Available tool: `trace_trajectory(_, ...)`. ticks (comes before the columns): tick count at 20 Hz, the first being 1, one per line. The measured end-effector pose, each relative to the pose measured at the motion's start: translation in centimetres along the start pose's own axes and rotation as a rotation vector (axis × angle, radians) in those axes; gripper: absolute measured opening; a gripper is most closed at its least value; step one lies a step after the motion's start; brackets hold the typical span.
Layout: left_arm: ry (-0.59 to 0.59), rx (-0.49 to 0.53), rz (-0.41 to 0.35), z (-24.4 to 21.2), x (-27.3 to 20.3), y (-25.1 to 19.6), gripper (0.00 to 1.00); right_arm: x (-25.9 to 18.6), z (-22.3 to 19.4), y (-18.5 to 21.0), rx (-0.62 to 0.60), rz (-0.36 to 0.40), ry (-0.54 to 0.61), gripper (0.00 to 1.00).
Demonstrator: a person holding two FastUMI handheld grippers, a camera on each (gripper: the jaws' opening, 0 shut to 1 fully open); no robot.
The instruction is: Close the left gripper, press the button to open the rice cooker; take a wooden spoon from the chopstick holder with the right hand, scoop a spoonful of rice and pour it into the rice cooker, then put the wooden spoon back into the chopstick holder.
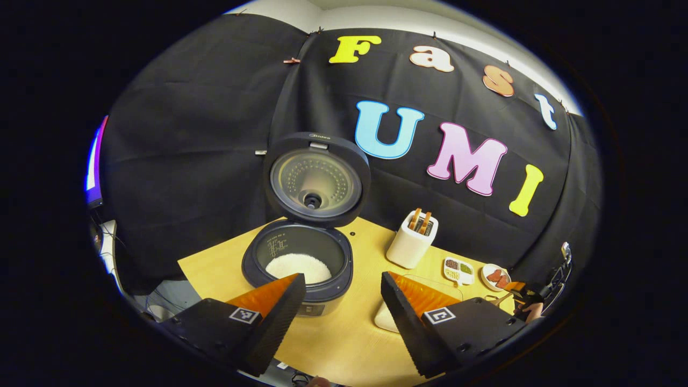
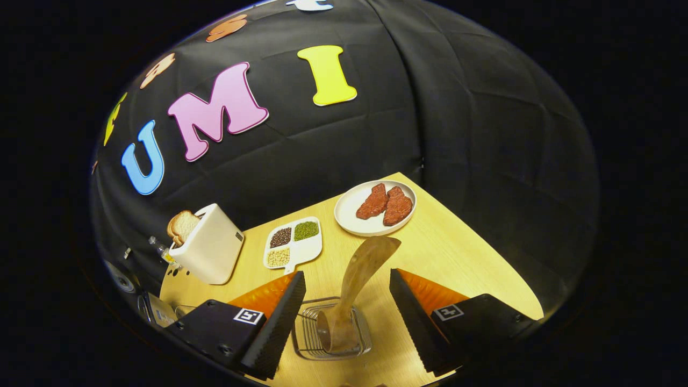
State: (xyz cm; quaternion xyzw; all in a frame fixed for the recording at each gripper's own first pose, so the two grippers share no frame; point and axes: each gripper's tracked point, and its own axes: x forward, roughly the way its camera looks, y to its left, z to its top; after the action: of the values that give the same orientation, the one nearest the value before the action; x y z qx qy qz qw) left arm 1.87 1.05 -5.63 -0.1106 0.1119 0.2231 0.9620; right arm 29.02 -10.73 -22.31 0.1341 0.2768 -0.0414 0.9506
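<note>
The dark rice cooker stands on the wooden table with its lid swung up and white rice in the pot. My left gripper hovers open just in front of it, holding nothing. A wooden spoon stands bowl-up in a wire chopstick holder. My right gripper is open, with a finger on either side of the spoon and not touching it. At the far right edge of the left gripper view are the right gripper and the hand holding it.
A white toaster with bread stands behind, then a divided dish of beans and a plate with two meat pieces. A white object lies under my left gripper's right finger. The table edge runs along the right.
</note>
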Motion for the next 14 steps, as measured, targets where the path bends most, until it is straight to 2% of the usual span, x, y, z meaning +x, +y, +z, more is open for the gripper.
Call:
trace_trajectory(4,0.037,0.035,0.024,-2.0,-0.4,-1.7,0.95,2.2,-0.5,0.1,0.064,0.024,0.038,0.98)
trace_trajectory(6,0.054,0.053,0.021,-3.0,-0.5,-2.9,0.95,2.8,-1.0,0.3,0.101,0.041,0.059,0.93)
trace_trajectory(7,0.062,0.061,0.016,-3.3,-0.4,-3.4,0.95,2.9,-1.1,0.4,0.112,0.048,0.070,0.65)
trace_trajectory(8,0.066,0.067,0.009,-3.5,-0.4,-4.0,0.95,2.9,-1.4,0.7,0.121,0.061,0.087,0.69)
trace_trajectory(9,0.062,0.071,0.001,-3.6,-0.3,-4.7,0.95,3.0,-1.7,0.6,0.122,0.052,0.096,0.40)
trace_trajectory(10,0.061,0.080,-0.008,-3.5,-0.3,-5.3,0.95,3.0,-1.5,0.6,0.128,0.056,0.098,0.27)
trace_trajectory(12,0.055,0.112,-0.024,-3.7,-0.4,-6.2,0.95,2.8,-1.4,0.5,0.141,0.049,0.105,0.24)
trace_trajectory(14,0.050,0.145,-0.040,-3.8,-0.2,-6.6,0.95,2.0,-1.0,1.6,0.148,0.089,0.092,0.20)
